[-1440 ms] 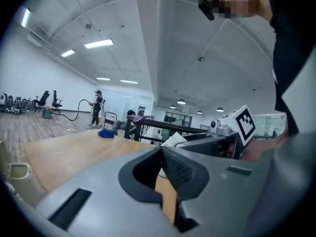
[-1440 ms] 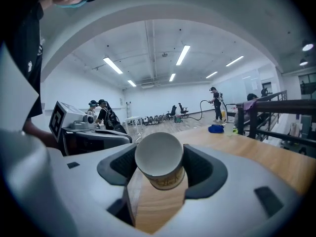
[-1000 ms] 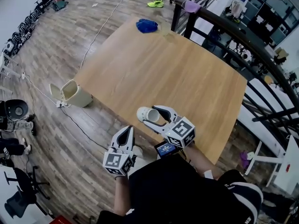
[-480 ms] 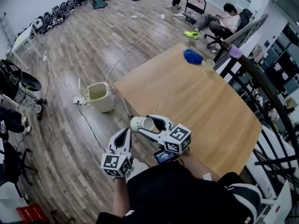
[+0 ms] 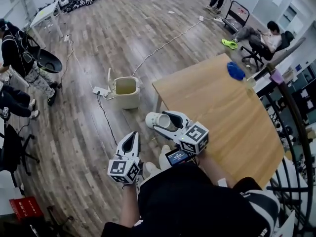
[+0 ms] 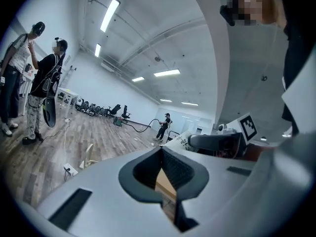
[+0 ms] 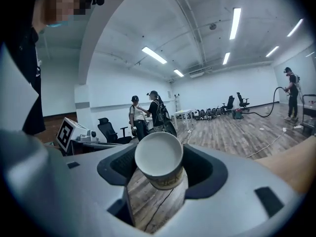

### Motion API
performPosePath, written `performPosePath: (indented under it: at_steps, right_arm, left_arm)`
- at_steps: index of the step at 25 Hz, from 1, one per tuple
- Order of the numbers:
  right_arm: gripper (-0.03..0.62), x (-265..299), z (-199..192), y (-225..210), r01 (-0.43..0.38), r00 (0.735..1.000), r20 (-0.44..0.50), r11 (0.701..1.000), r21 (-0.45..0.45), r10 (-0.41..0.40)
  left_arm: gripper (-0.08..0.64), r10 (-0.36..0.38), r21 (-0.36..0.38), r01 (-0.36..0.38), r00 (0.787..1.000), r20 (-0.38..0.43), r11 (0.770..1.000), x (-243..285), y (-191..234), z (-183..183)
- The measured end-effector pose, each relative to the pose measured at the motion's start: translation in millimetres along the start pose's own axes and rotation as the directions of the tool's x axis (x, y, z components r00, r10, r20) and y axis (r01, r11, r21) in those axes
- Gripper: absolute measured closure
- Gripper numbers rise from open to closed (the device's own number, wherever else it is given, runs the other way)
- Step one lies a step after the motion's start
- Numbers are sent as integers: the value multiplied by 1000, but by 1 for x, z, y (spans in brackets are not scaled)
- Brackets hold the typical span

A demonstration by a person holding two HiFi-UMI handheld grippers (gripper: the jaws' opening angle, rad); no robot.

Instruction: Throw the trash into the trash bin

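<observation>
Right gripper (image 5: 160, 117): jaws set wide and clamped on a paper cup (image 5: 157, 123). The cup lies sideways between the pads, and in the right gripper view one round white end faces back toward the handle. A band of print runs round its wall, too small to read.

Left gripper (image 5: 132, 136): jaws closed tip to tip with nothing between them, carried low beside the right one.

Where the cup is: in the air, off the near corner of the wooden table (image 5: 227, 117), above plank floor. The trash bin (image 5: 125, 92) stands on the floor ahead of the grippers, just beside that table corner, with its lid tipped up and its mouth open. A power strip (image 5: 100, 90) and its cord lie just beside it. A blue cloth (image 5: 236, 71) sits at the table's far end, well apart from all this.

How the cup should handle, as I judge it:
- Very light, so it adds almost no load and may drift or bounce off the bin's rim when dropped.
- The thin wall buckles under a hard squeeze. It is likely stiffest near the rolled lip and the base.
- The coated paper is likely slick.
- Whether it holds any dregs, I cannot tell.
- The hold across the wall looks adequate for a carry.
</observation>
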State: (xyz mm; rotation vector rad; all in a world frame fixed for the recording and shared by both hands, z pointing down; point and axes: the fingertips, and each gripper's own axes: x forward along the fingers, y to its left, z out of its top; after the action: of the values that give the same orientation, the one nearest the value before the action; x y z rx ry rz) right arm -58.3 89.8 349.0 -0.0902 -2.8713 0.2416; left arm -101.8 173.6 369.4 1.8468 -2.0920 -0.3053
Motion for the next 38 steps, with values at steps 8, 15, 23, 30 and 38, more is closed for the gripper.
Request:
performPosePath:
  at_steps: [8,15,23,30,38]
  right_arm:
    - [316,87,17,-52,10,1000,-7,1000,-10,-10]
    - [316,181,65,-123,-37,996,79,995,97,30]
    - [316,260,108,-213,-61,994,94,994,88,53]
    - [316,314,87,-260,-65,998,13,988,141,63]
    - [316,392,18,-335,56,995,-100,946,318,-26]
  left_arm:
    - [555,26,148,-14,997,-79,989,46,74,19]
    - [555,58,202,-37,993,-102,979,122,149,84]
    - [555,58,210,-37,994,-97,977,219,210,131]
    - [555,109,133,-89,982,-152,987,264,259,117]
    - [555,112,96,-85,941,-320,992,330,345,70]
